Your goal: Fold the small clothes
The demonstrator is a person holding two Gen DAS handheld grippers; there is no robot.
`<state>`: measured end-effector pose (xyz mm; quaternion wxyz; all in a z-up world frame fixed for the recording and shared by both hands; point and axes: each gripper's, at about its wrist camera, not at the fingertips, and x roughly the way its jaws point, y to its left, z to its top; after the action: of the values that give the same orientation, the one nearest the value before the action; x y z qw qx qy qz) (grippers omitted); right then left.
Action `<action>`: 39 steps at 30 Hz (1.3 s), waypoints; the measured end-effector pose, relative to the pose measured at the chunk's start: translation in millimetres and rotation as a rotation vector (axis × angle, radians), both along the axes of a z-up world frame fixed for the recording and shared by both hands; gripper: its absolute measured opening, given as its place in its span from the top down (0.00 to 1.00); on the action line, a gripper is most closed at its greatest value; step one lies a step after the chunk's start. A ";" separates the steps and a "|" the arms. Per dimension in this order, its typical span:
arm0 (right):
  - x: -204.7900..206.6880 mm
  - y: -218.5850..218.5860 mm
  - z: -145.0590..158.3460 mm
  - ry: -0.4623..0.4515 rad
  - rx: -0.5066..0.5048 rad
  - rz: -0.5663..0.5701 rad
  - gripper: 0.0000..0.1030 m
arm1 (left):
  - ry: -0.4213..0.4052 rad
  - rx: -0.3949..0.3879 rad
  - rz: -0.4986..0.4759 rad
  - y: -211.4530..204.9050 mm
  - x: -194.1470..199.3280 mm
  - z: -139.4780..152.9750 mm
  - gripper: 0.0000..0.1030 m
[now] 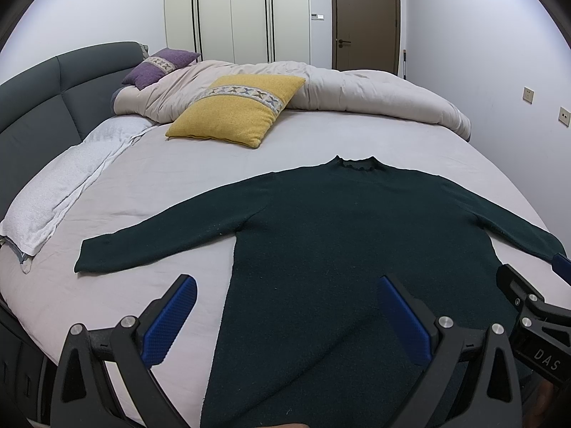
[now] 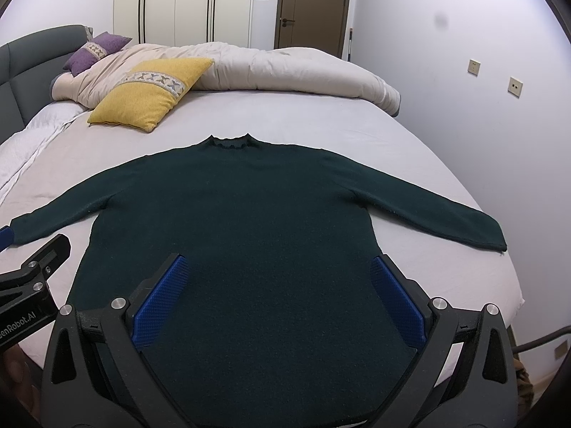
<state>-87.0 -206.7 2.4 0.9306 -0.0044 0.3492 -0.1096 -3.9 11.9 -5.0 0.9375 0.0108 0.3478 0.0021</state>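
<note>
A dark green knitted long-sleeved sweater [image 2: 249, 221] lies flat on the pale grey bed sheet [image 2: 410, 149], collar towards the far side, hem towards the near edge, both sleeves stretched out to left and right. No fold shows anywhere in it, so the folding itself appears not yet begun; only the spreading-out looks done. The left gripper [image 1: 285, 321] hangs over the near left part of the body, its blue-padded jaws wide apart and holding nothing. The right gripper [image 2: 278, 299] hangs over the near middle of the body, jaws likewise spread and empty. Left to do, by my reckoning: bring in the sleeves, then fold the body. A yellow square cushion with a patterned band [image 1: 235, 110] lies well beyond the collar.
</note>
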 end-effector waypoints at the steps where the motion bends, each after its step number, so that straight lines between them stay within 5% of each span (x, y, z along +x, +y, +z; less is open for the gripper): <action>1: 0.6 -0.5 -0.4 0.002 0.001 0.001 0.00 | 0.001 -0.004 0.000 0.9 -0.2 -0.7 0.00; 9: 9.4 -32.6 -4.1 0.022 0.089 -0.016 0.00 | 0.004 -0.012 0.015 0.6 0.0 -13.8 0.00; 15: 17.1 -166.7 -21.5 0.006 0.344 -0.166 0.00 | 0.006 0.031 -0.026 -13.8 8.9 -25.1 0.00; 23: -27.5 -406.1 -92.6 -0.052 0.750 -0.608 0.10 | 0.065 -0.014 -0.069 -24.7 47.2 -45.0 0.00; 27: -43.9 -471.3 -118.0 -0.109 0.876 -0.675 0.19 | 0.098 -0.135 -0.152 -34.1 71.1 -53.2 0.00; 32: -35.4 -517.4 -130.7 -0.199 0.936 -0.663 0.20 | 0.174 -0.092 -0.148 -55.6 93.0 -65.6 0.00; 37: -6.0 -563.3 -134.2 -0.201 0.907 -0.649 0.47 | 0.208 -0.145 -0.163 -60.0 112.1 -73.4 0.00; 39: 7.2 -579.1 -133.5 -0.155 0.878 -0.651 0.82 | 0.217 -0.194 -0.175 -56.9 117.6 -74.8 0.00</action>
<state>-79.7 -785.8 -131.1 0.7862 0.5002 0.2760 -0.2357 113.7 -45.0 -79.8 0.8877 -0.0493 0.4434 -0.1141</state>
